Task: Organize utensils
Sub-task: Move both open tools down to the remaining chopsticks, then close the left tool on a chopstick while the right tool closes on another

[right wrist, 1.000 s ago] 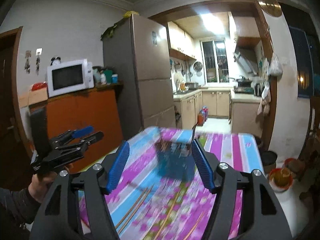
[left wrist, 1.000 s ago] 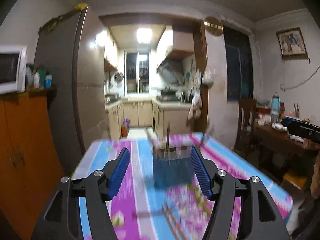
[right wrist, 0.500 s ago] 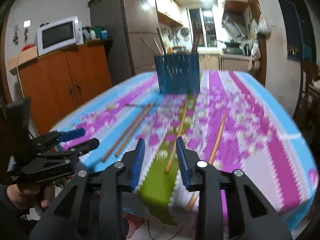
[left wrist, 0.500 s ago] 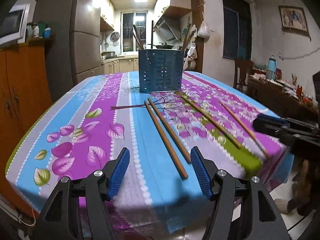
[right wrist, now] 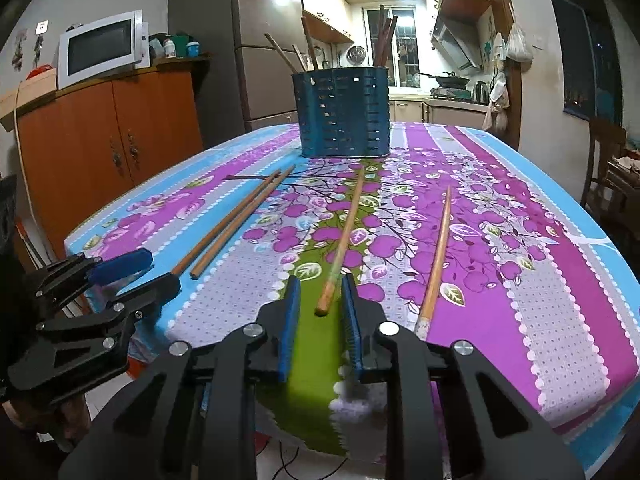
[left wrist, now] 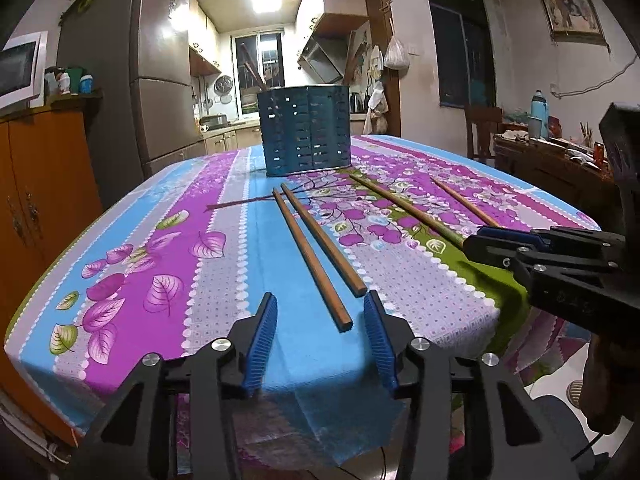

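Four chopsticks lie loose on the tabletop point(right wrist: 500, 240). A pair point(left wrist: 316, 252) rests side by side toward the left, their near ends close to the front edge. A third chopstick point(right wrist: 344, 236) lies along the green stripe in the middle, and a fourth chopstick point(right wrist: 438, 252) lies to its right, apart from it.

One blue slotted holder point(right wrist: 342, 114) stands upright toward the far edge of the tabletop. Several more chopsticks stand in it, leaning at different angles; I can't count them reliably.

My left claw point(left wrist: 320, 340) sits at the front edge, its jaws spread wide with nothing between them; the near ends of the pair lie just ahead of it. My right claw point(right wrist: 320, 320) has its jaws partly closed on either side of the third chopstick's near end, with a gap on each side, gripping nothing yet.
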{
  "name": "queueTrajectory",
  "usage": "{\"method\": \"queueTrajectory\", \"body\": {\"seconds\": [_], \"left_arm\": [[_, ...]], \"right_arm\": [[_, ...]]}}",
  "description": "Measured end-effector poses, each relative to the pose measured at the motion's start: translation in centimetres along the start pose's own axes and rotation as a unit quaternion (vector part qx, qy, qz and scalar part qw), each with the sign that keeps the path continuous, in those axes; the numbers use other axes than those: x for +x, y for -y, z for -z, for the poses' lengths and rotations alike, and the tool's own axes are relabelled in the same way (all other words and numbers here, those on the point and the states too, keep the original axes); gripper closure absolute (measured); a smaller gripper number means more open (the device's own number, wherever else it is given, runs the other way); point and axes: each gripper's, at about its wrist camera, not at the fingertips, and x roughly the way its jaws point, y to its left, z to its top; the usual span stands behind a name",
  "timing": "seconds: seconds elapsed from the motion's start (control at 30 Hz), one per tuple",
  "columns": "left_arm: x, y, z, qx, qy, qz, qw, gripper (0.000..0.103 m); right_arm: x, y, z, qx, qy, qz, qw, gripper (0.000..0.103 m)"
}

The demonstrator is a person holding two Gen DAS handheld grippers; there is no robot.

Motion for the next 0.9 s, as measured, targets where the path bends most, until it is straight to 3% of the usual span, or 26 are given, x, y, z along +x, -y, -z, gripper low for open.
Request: {"method": "queueTrajectory", "body": {"seconds": [0.17,0.3,0.33,0.9], "left_arm": [[0.28,0.18,-0.04,-0.003,0.006,-0.002,1.0000,0.069],[0.44,0.35,0.00,-0.001,0.011,-0.005,0.9999,0.090],[0.52,0.39,0.03,0.000,0.012,-0.007,0.9999,0.092],[0.24,0.77,0.85,0.010,0.039,-0.022,0.9990,0.090]], "right_arm": [[0.46,-0.19,0.05,-0.001,0.002,0.005,1.000,0.091],[0.44,-0.44,0.17,-0.005,0.007,0.009,1.000,0.093],[0.42,-0.40,0.18,-0.005,0.007,0.009,1.000,0.093],[0.54,-0.95,0.32,0.000,0.015,0.024,1.000,0.093]]}}
